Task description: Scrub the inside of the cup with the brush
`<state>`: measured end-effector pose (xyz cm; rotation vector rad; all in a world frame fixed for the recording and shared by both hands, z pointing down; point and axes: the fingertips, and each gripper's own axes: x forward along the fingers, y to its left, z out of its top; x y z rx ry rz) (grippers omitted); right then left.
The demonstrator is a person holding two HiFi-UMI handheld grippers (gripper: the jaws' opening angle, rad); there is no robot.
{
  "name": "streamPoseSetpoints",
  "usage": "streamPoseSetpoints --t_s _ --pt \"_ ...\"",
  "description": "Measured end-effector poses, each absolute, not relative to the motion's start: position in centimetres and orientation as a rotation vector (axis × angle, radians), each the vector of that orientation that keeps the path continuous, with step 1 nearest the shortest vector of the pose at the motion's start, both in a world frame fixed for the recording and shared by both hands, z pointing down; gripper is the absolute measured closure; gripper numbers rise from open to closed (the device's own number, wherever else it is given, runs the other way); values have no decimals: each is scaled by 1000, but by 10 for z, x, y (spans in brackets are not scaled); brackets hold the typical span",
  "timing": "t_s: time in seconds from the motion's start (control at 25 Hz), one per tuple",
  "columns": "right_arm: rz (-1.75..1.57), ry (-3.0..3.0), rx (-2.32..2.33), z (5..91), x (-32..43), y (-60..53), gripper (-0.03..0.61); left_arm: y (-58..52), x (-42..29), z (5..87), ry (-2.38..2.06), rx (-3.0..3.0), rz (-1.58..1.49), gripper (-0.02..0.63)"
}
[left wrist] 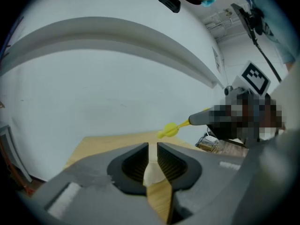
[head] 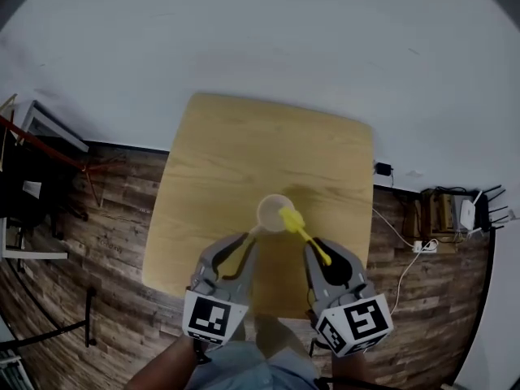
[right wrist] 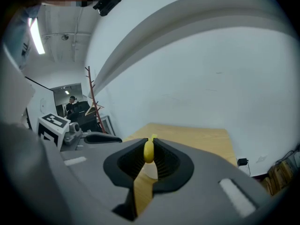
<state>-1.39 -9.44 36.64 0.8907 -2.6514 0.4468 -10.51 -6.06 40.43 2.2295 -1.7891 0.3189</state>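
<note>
Head view first: on the wooden worktop point(head: 219, 161) the cup point(head: 272, 212) is seen upright, mouth up, just ahead of both tongs. The brush point(head: 302, 232) is clamped by its handle in the right tongs point(head: 318, 249). Its long axis runs forward and to the left, and its yellow head is placed at the cup's right rim, over the mouth. The left tongs point(head: 245, 238) are set against the cup's near left edge, so they are the nearer pair to the cup. It is judged that the brush head must next be tipped down into the opening.

In the left gripper view, those tongs are shown narrowly apart, with the pale cup seen in the slit; no pinch on it is evident. The brush head is seen beyond, up and to the right.

In the right gripper view, the tongs are closed on the yellow handle, whose end is caught between the pads.

No brand or legible writing is found; only square black-and-white patterns are carried on the marker cubes point(head: 213, 317).
</note>
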Motion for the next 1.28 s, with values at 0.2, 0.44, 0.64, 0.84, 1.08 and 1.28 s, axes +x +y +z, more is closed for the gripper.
streamPoseSetpoints --t_s 0.2,0.44,0.64,0.84,1.08,1.28 --pt "459 -2588 877 388 -25 -96 537 -69 -107 445 -1673 2264 288 492" --pt "490 -2517 900 405 -35 -105 537 -83 -105 471 -1584 2378 304 459" --pt "520 -2468 905 422 -37 -108 537 -89 -102 487 -1542 2408 310 459" --pt "540 -2448 908 427 -40 -107 537 -93 -101 492 -1504 2437 301 475" --pt "547 -2436 925 428 -35 -106 537 -91 -95 499 -1396 2471 443 537" --pt "577 -2435 942 427 -26 -108 538 -96 -91 497 -1208 2577 665 538"
